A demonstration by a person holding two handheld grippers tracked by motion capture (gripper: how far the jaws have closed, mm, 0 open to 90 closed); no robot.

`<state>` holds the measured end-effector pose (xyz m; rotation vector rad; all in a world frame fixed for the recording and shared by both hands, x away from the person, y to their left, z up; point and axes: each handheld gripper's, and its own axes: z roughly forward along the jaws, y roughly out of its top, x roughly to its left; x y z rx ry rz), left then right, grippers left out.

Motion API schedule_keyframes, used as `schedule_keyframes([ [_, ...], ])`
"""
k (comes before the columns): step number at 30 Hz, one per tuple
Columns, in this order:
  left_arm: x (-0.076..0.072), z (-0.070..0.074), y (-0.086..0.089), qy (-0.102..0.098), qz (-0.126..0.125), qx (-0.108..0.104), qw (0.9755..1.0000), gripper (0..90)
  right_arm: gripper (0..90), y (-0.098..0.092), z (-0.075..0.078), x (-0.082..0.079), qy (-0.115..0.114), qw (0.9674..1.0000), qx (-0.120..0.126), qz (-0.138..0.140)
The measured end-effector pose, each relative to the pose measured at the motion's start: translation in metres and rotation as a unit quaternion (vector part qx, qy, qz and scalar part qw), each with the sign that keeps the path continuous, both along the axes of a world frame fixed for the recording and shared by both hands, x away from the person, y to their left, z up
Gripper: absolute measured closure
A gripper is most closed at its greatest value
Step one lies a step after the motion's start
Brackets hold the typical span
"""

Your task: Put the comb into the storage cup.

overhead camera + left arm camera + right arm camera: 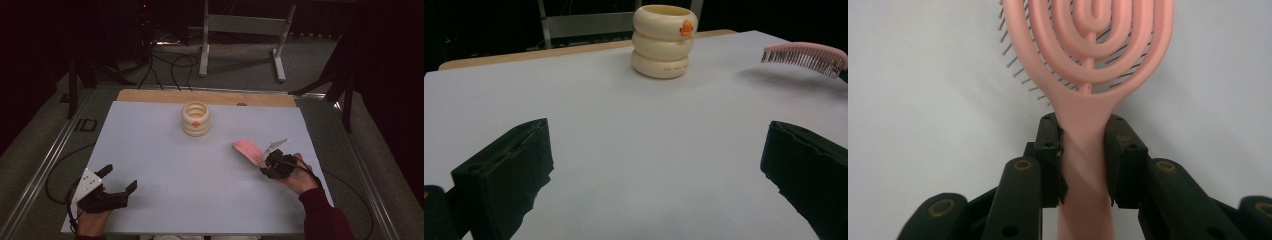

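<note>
A pink hairbrush [248,150] hangs just above the white table at the right, bristles down, its head pointing toward the cup. My right gripper [268,162] is shut on its handle; in the right gripper view the two pads [1049,150] press the pink handle [1084,150] from both sides. A cream ribbed cup [195,118] with a small orange mark stands upright at the table's far middle. In the left gripper view the cup [664,40] is ahead and the brush [806,56] floats at the right. My left gripper [121,179] rests open near the front left corner, nothing between its jaws.
The white sheet [165,165] covers the table, with a wooden strip [150,96] showing along its far edge. Cables and a metal stand [240,30] lie on the floor behind the table. Metal rails run along both sides.
</note>
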<state>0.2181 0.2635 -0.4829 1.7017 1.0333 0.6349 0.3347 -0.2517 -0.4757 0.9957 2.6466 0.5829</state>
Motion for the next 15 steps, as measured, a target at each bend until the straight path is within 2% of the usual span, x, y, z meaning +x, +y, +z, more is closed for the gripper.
schedule_keyframes([
  [6,0.001,0.002,-0.010,0.009,-0.003,0.011,0.9999,1.2,71.6,0.012,0.006,-0.003,-0.015,0.9998,0.012,0.009],
  [9,0.005,0.004,-0.020,0.020,-0.016,0.000,0.9997,1.2,72.2,0.019,0.008,-0.005,-0.023,0.9995,0.013,0.019],
  [11,0.009,0.004,-0.032,0.030,-0.031,-0.007,0.9991,1.2,72.9,0.024,0.009,-0.005,-0.029,0.9992,0.013,0.023],
  [15,0.021,0.006,-0.061,0.041,-0.062,0.008,0.9972,1.2,73.7,0.034,0.007,-0.006,-0.027,0.9990,0.007,0.037],
])
